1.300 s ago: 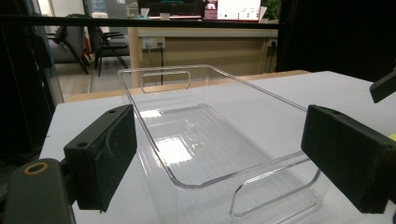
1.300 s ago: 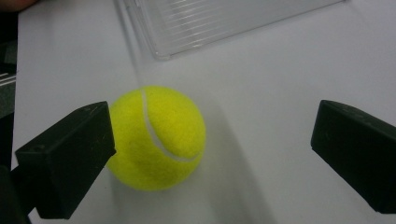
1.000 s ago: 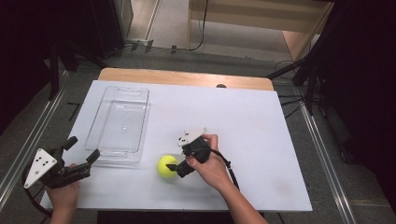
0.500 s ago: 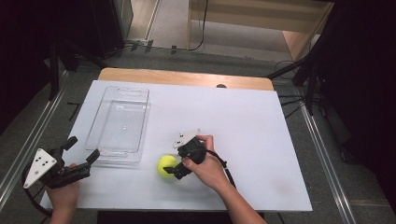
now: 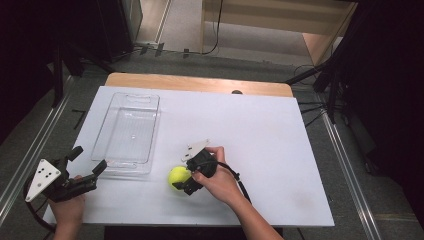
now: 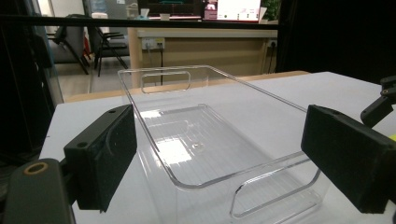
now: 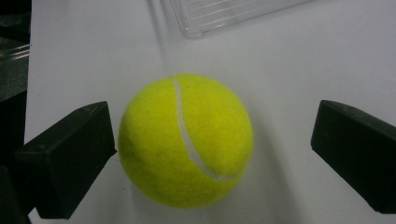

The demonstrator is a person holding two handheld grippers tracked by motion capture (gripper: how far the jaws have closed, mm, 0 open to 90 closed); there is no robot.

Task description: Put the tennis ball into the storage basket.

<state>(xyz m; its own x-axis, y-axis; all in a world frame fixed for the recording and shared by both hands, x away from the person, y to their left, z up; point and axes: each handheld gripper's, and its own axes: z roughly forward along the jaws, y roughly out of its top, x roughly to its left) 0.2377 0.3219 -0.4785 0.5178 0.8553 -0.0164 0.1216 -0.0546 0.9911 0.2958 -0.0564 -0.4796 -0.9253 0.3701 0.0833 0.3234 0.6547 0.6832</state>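
On the white table, the tennis ball lies ungripped between the wide-open right tool.

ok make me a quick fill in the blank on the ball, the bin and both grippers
1. The tennis ball lies on the white table, not in the ____ bin.
2. The right gripper has its jaws ____ on either side of the ball.
3. The bin holds ____.
4. The left gripper faces the bin's near ____ wall.

Missing words: clear plastic; open; nothing; short
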